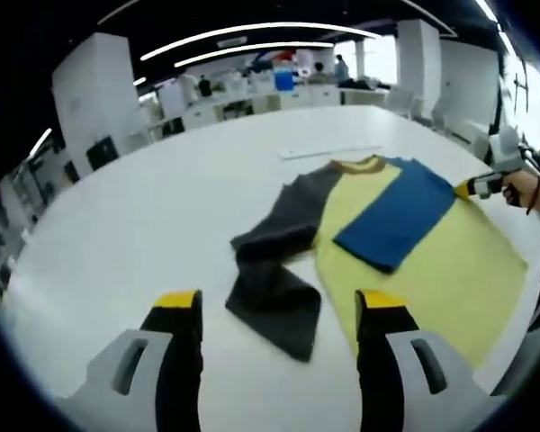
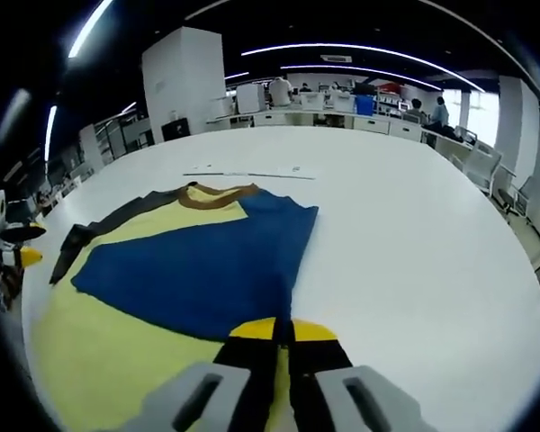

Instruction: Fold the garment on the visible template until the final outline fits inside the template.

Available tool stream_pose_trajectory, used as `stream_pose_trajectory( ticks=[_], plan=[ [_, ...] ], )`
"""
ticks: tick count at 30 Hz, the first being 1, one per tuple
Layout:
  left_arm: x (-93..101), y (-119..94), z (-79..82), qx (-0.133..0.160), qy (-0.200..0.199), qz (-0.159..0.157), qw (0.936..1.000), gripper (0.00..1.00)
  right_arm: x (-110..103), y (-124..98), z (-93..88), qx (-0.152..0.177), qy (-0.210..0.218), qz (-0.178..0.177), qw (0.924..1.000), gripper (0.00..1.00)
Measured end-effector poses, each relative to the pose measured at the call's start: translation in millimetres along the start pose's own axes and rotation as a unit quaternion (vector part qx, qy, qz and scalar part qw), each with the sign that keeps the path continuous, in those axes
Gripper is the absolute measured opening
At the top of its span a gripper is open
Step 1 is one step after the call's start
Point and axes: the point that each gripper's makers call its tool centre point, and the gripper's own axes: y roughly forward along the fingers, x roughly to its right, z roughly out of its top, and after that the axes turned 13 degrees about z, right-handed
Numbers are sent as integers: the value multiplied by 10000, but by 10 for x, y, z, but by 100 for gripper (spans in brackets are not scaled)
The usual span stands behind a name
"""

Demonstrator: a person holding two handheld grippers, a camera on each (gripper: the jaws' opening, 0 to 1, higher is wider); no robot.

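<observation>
Folding blue sleeve [image 2: 198, 270] over shirt [image 1: 414, 261]: right tool [image 2: 283, 331] pinched shut on its edge; left tool [image 1: 279, 310] open, empty. Lay sleeve flat, square.

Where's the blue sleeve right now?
The blue sleeve lies folded across the yellow shirt body, with the right tool shut on its edge.

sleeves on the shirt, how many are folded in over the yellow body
1. The blue sleeve lies folded across the yellow body; the grey sleeve is still out on the table, crumpled.
</observation>
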Motion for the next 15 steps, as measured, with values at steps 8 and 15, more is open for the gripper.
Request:
stream_pose_trajectory(
  ticks=[8, 15],
  plan=[
    [-71, 19, -33, -52, -15, 76, 10000, 63, 68, -2, 8, -81, -98, 141, 9998, 0],
    [-162, 49, -82, -113, 102, 268, 9995, 58, 150, -40, -5, -182, -109, 220, 9995, 0]
  ],
)
